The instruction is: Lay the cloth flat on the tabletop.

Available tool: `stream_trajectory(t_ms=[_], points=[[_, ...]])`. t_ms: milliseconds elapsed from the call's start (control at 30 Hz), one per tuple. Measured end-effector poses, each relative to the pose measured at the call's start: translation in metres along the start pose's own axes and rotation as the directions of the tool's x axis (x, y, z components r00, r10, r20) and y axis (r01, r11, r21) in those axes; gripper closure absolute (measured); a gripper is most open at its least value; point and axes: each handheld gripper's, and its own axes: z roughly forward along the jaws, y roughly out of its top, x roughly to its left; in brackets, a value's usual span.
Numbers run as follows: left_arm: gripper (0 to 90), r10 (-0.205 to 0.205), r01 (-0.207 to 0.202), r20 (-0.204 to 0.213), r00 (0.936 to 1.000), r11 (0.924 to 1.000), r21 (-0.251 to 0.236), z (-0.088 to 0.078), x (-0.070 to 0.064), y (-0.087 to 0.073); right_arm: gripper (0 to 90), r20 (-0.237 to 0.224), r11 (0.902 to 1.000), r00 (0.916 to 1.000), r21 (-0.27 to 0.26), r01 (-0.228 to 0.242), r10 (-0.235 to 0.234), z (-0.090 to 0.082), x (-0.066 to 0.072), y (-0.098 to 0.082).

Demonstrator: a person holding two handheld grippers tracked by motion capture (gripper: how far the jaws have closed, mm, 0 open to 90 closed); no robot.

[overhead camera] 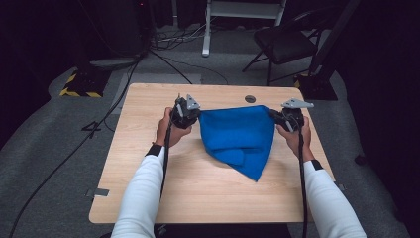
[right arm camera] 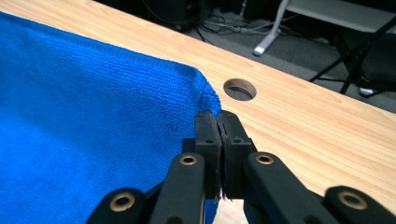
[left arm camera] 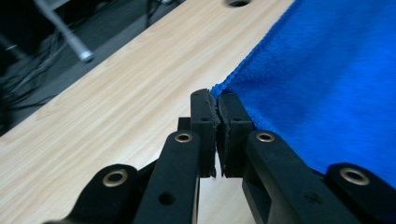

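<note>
Blue cloth held up by two corners over the light wooden worktop.

Left claw pressed together on the cloth's left top corner, pinching it at the tips, as seen close in the left gripper view; right claw likewise clamped on the right top corner, with the blue edge tucked between the tips in the right gripper view. Top edge stretched nearly straight between the two claws, the rest hanging down to a point toward the near side, with a fold lying across the lower left. Left hand and right hand at about the same height, well apart, wrapped around the grippers, white-sleeved forearms reaching forward from the bottom edge and angling slightly inward. Round hole in the worktop just beyond the cloth's top edge.
</note>
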Motion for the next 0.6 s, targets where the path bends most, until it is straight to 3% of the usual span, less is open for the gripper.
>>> stream_trajectory(t_ms=[167, 267, 300, 367, 400, 500, 600], points=[[83.3, -0.028, 0.032, -0.046, 0.9985, 0.9964, 0.079, 0.026, 0.006, -0.005, 87.8, 0.022, 0.9987, 0.9997, 0.052, -0.003, 0.002, 0.027, 0.0, 0.001], [77.7, -0.048, 0.055, -0.07, 0.9964, 0.9923, 0.111, 0.036, 0.008, -0.008, 86.8, 0.036, 0.9964, 0.9993, 0.085, 0.0, -0.003, 0.039, 0.002, 0.0], [74.8, -0.055, 0.065, -0.084, 0.995, 0.9902, 0.124, 0.039, 0.009, -0.009, 84.7, 0.043, 0.9956, 0.999, 0.093, 0.004, -0.008, 0.043, 0.003, -0.001], [63.0, -0.072, 0.088, -0.113, 0.991, 0.9849, 0.149, 0.044, 0.01, -0.01, 71.5, 0.077, 0.9939, 0.9969, 0.11, 0.003, -0.011, 0.048, 0.004, -0.002], [59.5, -0.084, 0.1, -0.109, 0.9906, 0.9832, 0.153, 0.045, 0.01, -0.011, 69.5, 0.095, 0.9927, 0.9955, 0.119, -0.016, 0.004, 0.05, 0.004, -0.002], [47.6, -0.101, 0.118, -0.125, 0.987, 0.9839, 0.134, 0.042, 0.008, -0.012, 60.6, 0.085, 0.9898, 0.9962, 0.139, -0.03, 0.018, 0.05, 0.003, -0.002], [39.7, -0.118, 0.128, -0.099, 0.9881, 0.9871, 0.097, 0.033, 0.005, -0.012, 59.1, 0.042, 0.9917, 0.9988, 0.125, -0.031, 0.026, 0.042, 0.003, -0.003]])
